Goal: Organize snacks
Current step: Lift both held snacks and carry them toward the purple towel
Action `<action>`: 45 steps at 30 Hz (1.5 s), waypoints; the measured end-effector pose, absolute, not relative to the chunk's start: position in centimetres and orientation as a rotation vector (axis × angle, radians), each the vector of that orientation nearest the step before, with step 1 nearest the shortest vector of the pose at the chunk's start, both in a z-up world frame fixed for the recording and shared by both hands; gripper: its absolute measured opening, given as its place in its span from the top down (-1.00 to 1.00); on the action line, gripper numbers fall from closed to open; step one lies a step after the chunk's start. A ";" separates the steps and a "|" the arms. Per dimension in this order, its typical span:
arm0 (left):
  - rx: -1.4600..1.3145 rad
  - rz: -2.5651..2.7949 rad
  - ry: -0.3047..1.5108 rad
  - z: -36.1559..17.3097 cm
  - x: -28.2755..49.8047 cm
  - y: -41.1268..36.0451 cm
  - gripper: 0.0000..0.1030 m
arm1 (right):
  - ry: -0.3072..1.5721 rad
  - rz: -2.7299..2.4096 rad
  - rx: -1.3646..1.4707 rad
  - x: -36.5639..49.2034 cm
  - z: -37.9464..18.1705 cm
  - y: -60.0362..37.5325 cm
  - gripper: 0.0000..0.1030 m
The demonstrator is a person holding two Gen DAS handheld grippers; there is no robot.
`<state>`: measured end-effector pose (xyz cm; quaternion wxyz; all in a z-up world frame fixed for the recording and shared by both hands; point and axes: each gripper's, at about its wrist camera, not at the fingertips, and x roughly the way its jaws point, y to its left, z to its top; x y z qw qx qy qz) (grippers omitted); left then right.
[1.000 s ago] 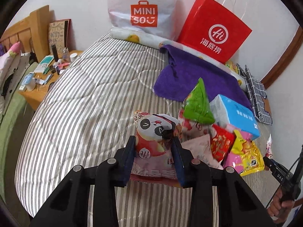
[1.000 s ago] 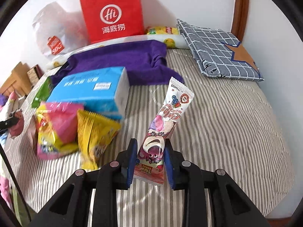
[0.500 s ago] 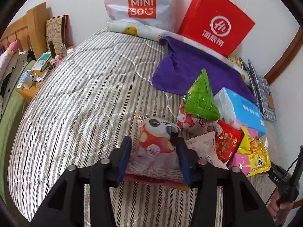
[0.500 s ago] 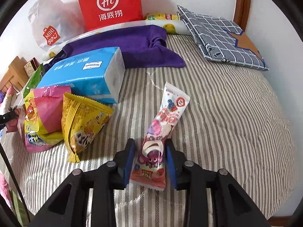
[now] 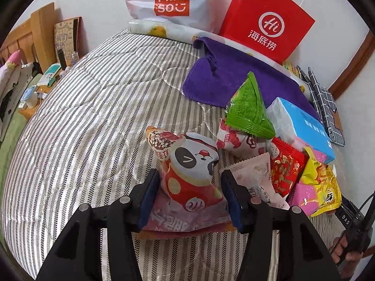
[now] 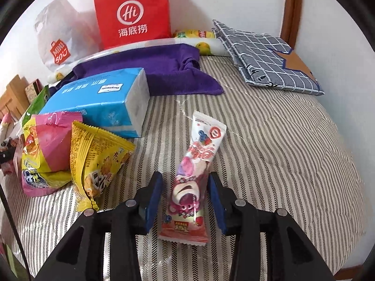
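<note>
Resting on the grey-striped quilted bed (image 5: 93,107), the red-and-white panda-print snack bag (image 5: 191,178) sits clamped between the left gripper's (image 5: 190,195) fingers. The right gripper's (image 6: 185,195) fingers stand released, apart from the long pink strawberry-bear snack packet (image 6: 191,182) lying flat on the bed between them.

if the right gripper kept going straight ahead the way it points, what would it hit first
The right gripper has its jaws open around the pink bear snack bar, so that comes first. Beyond it is bare striped bedspread, then probably the purple towel.

Striped bedspread (image 5: 93,107), purple towel (image 6: 164,70), red paper bag (image 6: 133,11), white Miniso bag (image 5: 171,0), blue tissue pack (image 6: 100,98), checked cloth (image 6: 264,58)
</note>
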<state>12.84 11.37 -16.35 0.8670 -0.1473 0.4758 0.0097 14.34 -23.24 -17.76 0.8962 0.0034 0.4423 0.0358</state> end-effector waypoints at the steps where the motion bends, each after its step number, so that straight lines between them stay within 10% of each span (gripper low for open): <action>1: -0.302 0.021 0.991 -16.3 12.8 11.3 -0.04 | 0.913 0.077 0.010 14.3 -17.8 -23.3 0.25; 45: -0.245 -0.178 0.904 -8.4 11.0 5.0 0.24 | 0.736 0.135 0.023 11.4 -7.8 -22.9 0.57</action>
